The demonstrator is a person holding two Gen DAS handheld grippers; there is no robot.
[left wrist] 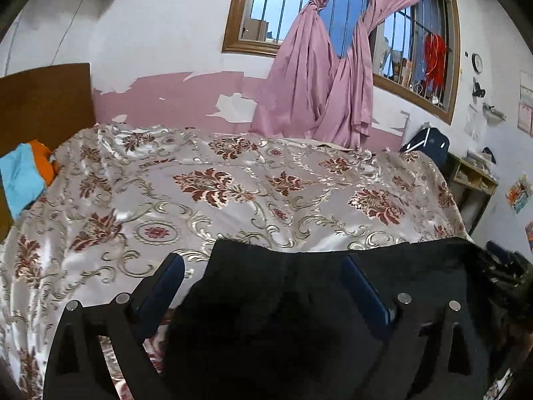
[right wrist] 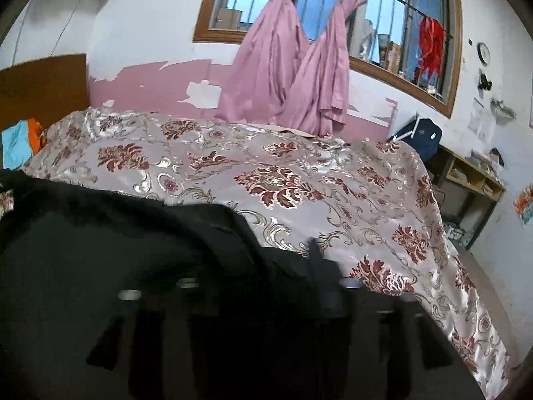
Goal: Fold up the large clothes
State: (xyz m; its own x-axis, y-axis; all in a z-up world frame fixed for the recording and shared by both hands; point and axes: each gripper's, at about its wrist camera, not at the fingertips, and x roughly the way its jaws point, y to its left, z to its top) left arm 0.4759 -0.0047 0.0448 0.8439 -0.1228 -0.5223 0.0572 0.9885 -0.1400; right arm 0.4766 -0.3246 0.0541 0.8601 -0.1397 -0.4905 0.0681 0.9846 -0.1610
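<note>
A large black garment [left wrist: 283, 300] lies on the near part of the bed, its far edge running straight across the floral bedspread [left wrist: 206, 193]. My left gripper [left wrist: 263, 265] is open wide. Its left finger [left wrist: 168, 276] stands over the bedspread just off the cloth, and its right finger [left wrist: 361, 286] is over the garment. In the right wrist view the same black garment [right wrist: 116, 233] fills the lower left. My right gripper [right wrist: 266, 260] is blurred and dark. One finger [right wrist: 319, 260] shows at the garment's right edge, well apart from the other, which is lost against the cloth.
Blue and orange clothes [left wrist: 23, 176] lie by the wooden headboard [left wrist: 43, 100] at the left. Pink curtains [left wrist: 316, 93] hang from a barred window behind the bed. A wooden shelf [left wrist: 473, 176] and a dark bag [left wrist: 429, 143] stand past the bed's right side.
</note>
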